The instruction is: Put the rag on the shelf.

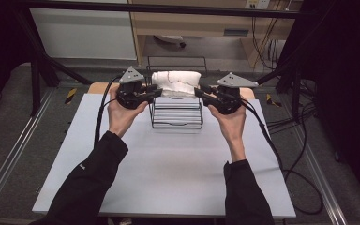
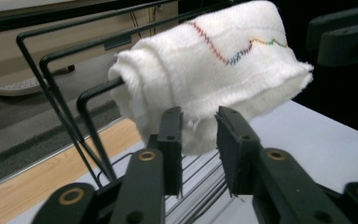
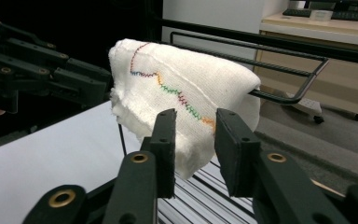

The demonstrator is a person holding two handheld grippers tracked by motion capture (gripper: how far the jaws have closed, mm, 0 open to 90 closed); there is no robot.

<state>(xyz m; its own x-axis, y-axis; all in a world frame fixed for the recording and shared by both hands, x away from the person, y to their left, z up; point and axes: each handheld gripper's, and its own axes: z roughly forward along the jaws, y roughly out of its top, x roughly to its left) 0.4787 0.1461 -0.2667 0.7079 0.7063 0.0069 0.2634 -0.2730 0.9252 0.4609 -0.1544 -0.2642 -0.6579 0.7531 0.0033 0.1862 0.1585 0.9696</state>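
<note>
In the upper middle of the high view, the folded white towel point(image 1: 176, 83) is resting on a bar of the black wire rack point(image 1: 176, 123) on the counter point(image 1: 168, 178). The left hand-held gripper point(image 1: 155, 92) is hovering at the towel's left end and the right hand-held gripper point(image 1: 199, 91) at its right, both released, jaws parted around its lower edge without pinching. The hanging looks done; backing both away seems all that is left.

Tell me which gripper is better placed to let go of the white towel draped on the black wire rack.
Neither clearly: the left gripper and right gripper sit level at opposite ends of the white stitched towel on the black wire rack, jaws parted.
</note>
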